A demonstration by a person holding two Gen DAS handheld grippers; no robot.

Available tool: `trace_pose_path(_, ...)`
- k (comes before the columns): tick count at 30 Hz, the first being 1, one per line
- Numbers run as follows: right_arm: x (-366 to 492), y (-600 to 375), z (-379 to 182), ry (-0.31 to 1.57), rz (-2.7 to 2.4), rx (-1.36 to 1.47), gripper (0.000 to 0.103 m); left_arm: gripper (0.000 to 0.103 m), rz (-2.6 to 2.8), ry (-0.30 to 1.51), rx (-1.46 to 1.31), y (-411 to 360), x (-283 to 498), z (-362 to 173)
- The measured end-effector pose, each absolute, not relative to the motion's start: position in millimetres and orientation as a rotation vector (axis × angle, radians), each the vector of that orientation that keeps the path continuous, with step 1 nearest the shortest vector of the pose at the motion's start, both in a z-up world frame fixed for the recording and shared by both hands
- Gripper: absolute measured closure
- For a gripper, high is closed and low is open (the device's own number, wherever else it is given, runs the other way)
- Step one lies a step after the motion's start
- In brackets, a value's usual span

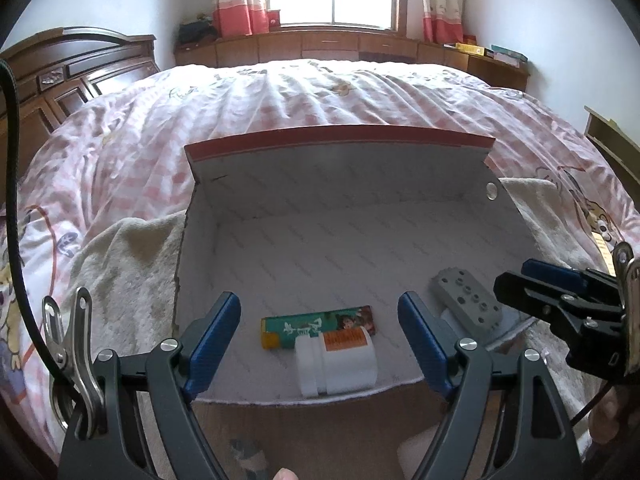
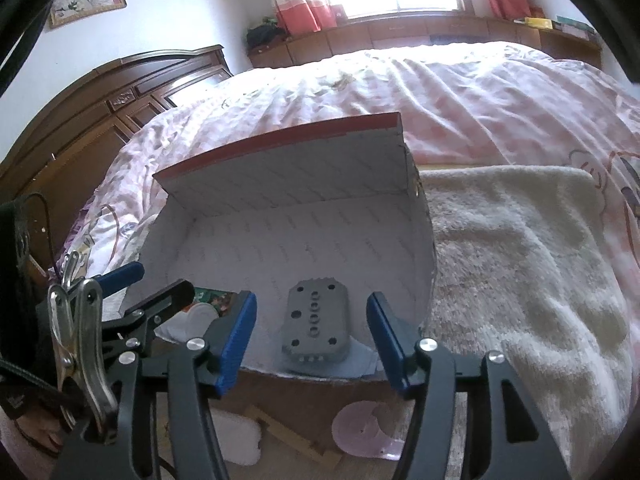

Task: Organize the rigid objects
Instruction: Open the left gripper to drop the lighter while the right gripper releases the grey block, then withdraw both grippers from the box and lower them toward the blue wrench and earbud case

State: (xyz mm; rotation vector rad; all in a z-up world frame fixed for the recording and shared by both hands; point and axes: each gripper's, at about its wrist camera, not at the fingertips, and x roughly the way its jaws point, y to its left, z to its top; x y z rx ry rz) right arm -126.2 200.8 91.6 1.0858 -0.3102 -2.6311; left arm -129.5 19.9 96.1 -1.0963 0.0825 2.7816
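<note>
1. The grey block (image 2: pixel 315 326) lies flat on the box (image 2: pixel 280 208) floor, at the right gripper's (image 2: pixel 312 340) twelve o'clock, between its half-spread, empty jaws.
2. The white bottle (image 1: pixel 338 358) and green packet (image 1: pixel 318 322) rest touching, between the left gripper's (image 1: pixel 320 340) wide, empty jaws.
3. Judged best: withdraw straight back, clearing the near wall without nudging anything.
</note>
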Motion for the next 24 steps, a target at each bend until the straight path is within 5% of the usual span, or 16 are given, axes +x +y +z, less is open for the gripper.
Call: trace_pose_path(24, -65.7, 199.3, 98.4, -0.326, -2.618, 1.058, 0.040, 0.020, 2.766, 0.035, -1.085, 13.0, -59.3, 101.0)
